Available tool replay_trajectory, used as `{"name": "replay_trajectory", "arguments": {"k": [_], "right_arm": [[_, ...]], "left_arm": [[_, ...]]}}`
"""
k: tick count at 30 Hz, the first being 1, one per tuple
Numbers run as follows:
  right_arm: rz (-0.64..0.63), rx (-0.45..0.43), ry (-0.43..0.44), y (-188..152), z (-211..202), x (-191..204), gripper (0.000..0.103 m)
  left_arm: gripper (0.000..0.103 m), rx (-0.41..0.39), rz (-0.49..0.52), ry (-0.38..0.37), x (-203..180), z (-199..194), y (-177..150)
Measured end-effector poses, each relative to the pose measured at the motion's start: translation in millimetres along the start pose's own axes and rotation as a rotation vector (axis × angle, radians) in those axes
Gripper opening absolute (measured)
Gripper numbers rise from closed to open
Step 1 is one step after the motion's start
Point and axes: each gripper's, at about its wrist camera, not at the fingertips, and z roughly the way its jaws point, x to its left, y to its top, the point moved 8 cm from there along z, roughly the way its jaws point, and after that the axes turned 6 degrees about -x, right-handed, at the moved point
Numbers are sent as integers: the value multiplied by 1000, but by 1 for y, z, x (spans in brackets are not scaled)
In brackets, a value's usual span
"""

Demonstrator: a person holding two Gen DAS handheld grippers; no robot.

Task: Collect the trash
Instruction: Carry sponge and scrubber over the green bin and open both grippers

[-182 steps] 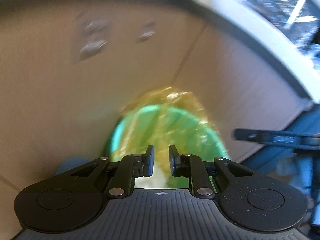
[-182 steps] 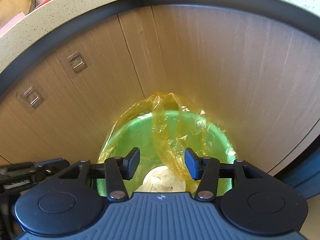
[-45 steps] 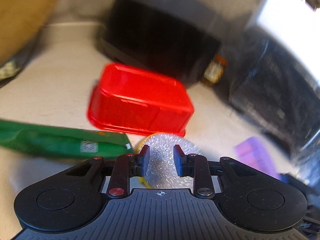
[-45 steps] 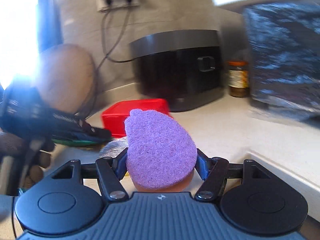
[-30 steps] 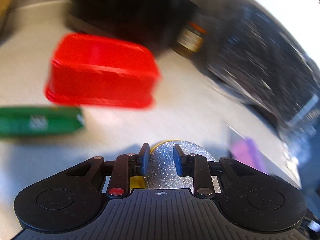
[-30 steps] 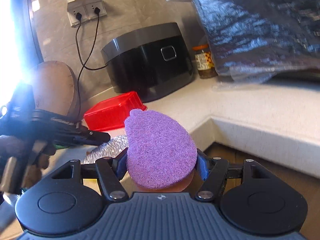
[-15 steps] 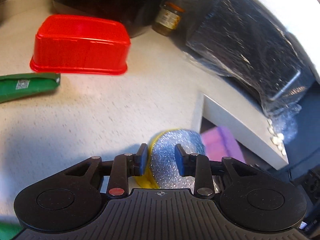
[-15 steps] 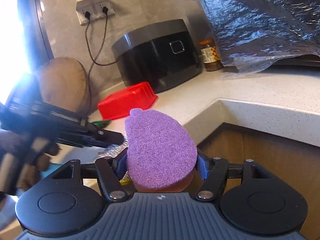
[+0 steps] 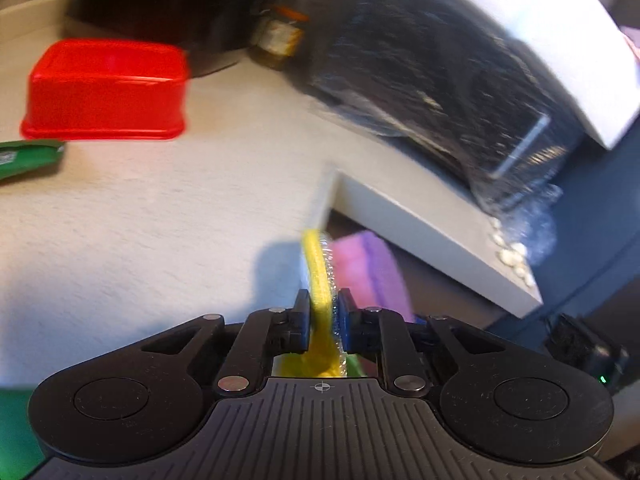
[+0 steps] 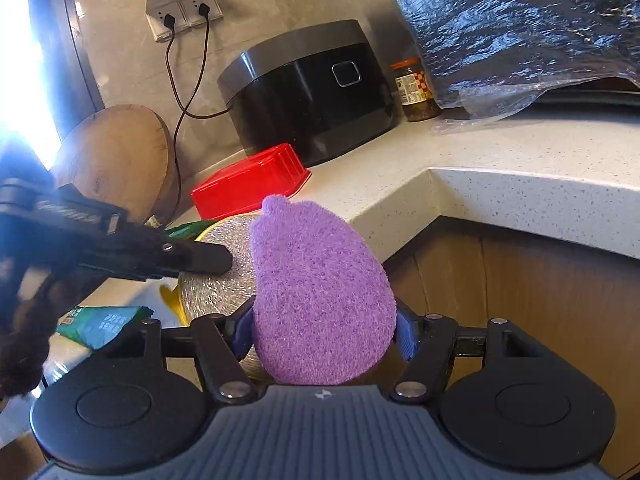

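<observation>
The left hand-held gripper (image 9: 323, 305) points downward over the edge of the pale speckled surface (image 9: 160, 216), its jaws closing on a round scouring pad (image 9: 318, 276) that stands edge-on between them; both pads appear to press its faces. In the right wrist view this gripper (image 10: 224, 258) reaches in from the left, borne by a dark, blurred hand (image 10: 24, 300). The right hand-held gripper (image 10: 324, 332) tilts gently down toward the corner of the surface and pinches a purple sponge (image 10: 320, 300) across its wide body, jaws set well apart around it.

The scouring pad shows a yellow rim and a glittering silver face (image 10: 220, 280). It hangs just off the surface edge, beside and partly behind the purple sponge. The sponge is a fuzzy oval with a small knob on top and an orange underside barely visible.

A red tub (image 9: 106, 90) sits upside down on the surface, near a black cooker (image 10: 308, 88), a jar (image 10: 414, 90) and a foil-wrapped bulk (image 10: 520, 28). Green wrappers (image 10: 100, 324) lie close by.

Half a second ago the silver face of the pad looked toward the left camera between wider jaws; now the pad is turned edge-on and the jaws have narrowed onto it. The right gripper's hold on the sponge is unchanged.
</observation>
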Motion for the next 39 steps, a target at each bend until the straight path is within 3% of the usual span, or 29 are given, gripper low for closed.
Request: {"name": "replay_trajectory", "arguments": {"k": [5, 11, 13, 20, 27, 29, 35, 39], "right_arm": [[-86, -20, -22, 4, -33, -16, 66], [-195, 39, -173, -21, -60, -83, 66], [-171, 80, -232, -43, -62, -112, 66], [-15, 223, -295, -123, -57, -179, 66], [0, 284, -318, -138, -42, -197, 66], [-8, 320, -333, -144, -39, -199, 66], [-14, 399, -348, -156, -26, -198, 66], [54, 521, -287, -173, -4, -196, 66]], "left_arm": [[17, -160, 90, 39, -40, -20, -20], [16, -306, 99, 32, -57, -9, -83], [16, -265, 67, 56, -47, 18, -114], [16, 32, -146, 150, 8, 151, -234], [19, 208, -263, 221, 51, 247, -298], [21, 215, -291, 232, 64, 254, -307], [21, 106, -351, 224, 79, 234, -303], [21, 69, -315, 193, 69, 211, -293]]}}
